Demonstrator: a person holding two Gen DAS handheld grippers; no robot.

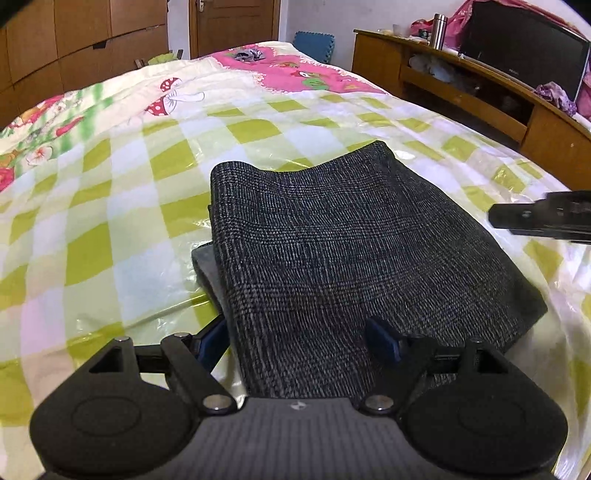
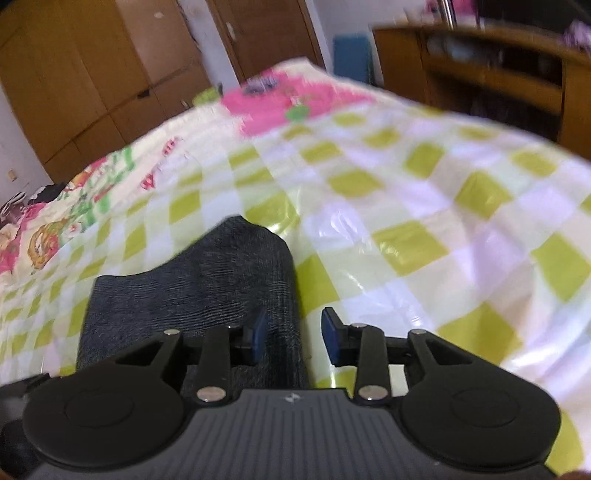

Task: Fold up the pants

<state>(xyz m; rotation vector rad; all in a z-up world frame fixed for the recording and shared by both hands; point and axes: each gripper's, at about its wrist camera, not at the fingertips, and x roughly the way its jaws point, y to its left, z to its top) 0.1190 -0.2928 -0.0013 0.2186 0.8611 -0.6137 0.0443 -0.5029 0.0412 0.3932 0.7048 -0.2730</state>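
Looking across the frames, I see the bed (image 1: 110, 206) filling most of both views, its cover a glossy check of lime green and white that gives way to pink cartoon print toward the top. A wooden wardrobe (image 1: 74, 44) fills the upper left of the left wrist view, and a long wooden cabinet (image 1: 461, 92) runs along the upper right, with a dark television (image 1: 524, 55) and a steel flask (image 1: 439, 31) on top.

The folded pants (image 1: 351, 251), dark grey check fabric, lie on the cover in the centre and lower middle of that view, layers stacked. In the blurred right wrist view they sit lower left.

My left gripper (image 1: 299, 341) has its blue-padded fingers spread wide, astride the near end of the pants, not pressing on it. My right gripper (image 2: 295, 334) has its fingers apart over the pants' right edge, gripping nothing.
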